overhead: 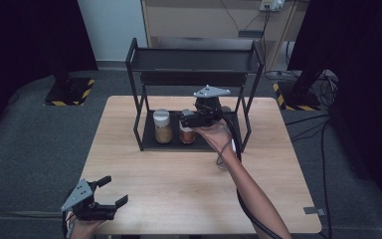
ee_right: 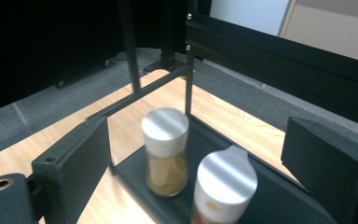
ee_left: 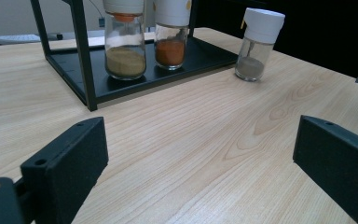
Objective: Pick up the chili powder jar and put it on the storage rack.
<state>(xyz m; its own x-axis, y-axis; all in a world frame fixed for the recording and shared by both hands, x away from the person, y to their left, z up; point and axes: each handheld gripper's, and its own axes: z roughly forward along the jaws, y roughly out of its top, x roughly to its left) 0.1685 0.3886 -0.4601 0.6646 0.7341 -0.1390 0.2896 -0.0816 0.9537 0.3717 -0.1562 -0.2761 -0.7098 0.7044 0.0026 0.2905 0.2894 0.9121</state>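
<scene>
Jaws of the right gripper [overhead: 185,119] stand wide apart with nothing between them, hanging just above the jar of red spice [overhead: 187,134] that stands on the bottom shelf of the black rack [overhead: 135,57]; in the right gripper view the jar's white cap [ee_right: 225,177] sits low between the two black pads with clear air on both sides. To its left on the same shelf stands the jar of yellow spice [overhead: 162,126], close by but not touching. A third jar, with grey powder [ee_left: 257,44], stands on the wooden table [overhead: 144,174] just to the right of the rack, as the left gripper view shows. The left gripper [overhead: 112,191] rests at the near left corner of the table, its jaws wide open and empty, well apart from everything. My reading is that the red jar has been set on the shelf and the grey one is likely next. To finish this step well, the right hand should draw back toward the near edge in a straight line, keeping both pads clear of the two caps and below the rack's upper shelf, so that neither jar is nudged or tipped. Only once it is out past the rack's front posts should it swing right toward the grey jar, coming at the glass body level and square, below the cap.
</scene>
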